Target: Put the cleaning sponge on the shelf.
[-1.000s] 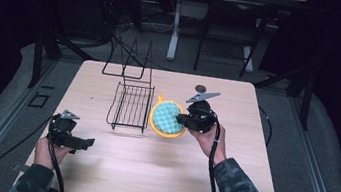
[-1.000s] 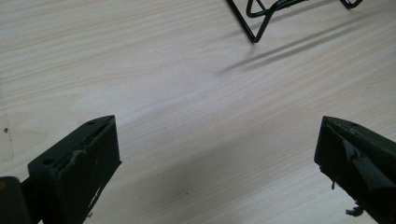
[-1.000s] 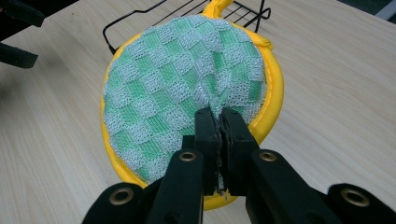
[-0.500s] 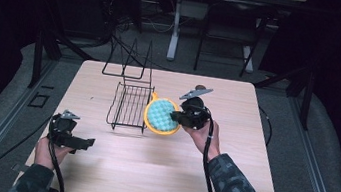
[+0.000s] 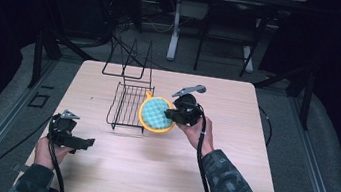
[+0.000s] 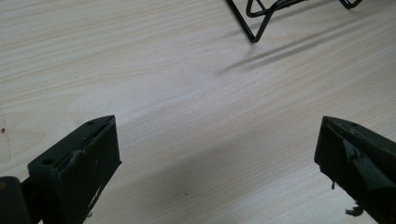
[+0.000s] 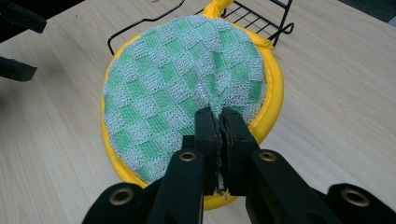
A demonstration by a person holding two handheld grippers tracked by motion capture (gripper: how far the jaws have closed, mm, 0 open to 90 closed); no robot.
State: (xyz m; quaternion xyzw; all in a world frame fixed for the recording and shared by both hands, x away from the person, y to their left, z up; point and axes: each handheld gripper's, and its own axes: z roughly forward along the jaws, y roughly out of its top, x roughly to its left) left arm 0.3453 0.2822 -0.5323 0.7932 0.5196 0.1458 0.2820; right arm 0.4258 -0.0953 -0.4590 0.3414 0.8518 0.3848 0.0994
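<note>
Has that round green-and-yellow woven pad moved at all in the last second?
Yes. The round green-and-yellow woven pad, pinched in the right claw, has shifted left, now overlapping the black wire rack.

Round green-and-yellow pad (image 5: 156, 115), pinched in right hand-held gripper (image 5: 174, 115), now closer to wire rack (image 5: 129, 104).

Camouflage sleeves (image 5: 233, 190), black grippers, black cables (image 5: 203, 176)

Your right gripper (image 5: 172, 115) is extended forward from your sleeved forearm, jaws pinched tight together; your left gripper (image 5: 85, 141) sits low near you, jaws spread wide apart
</note>
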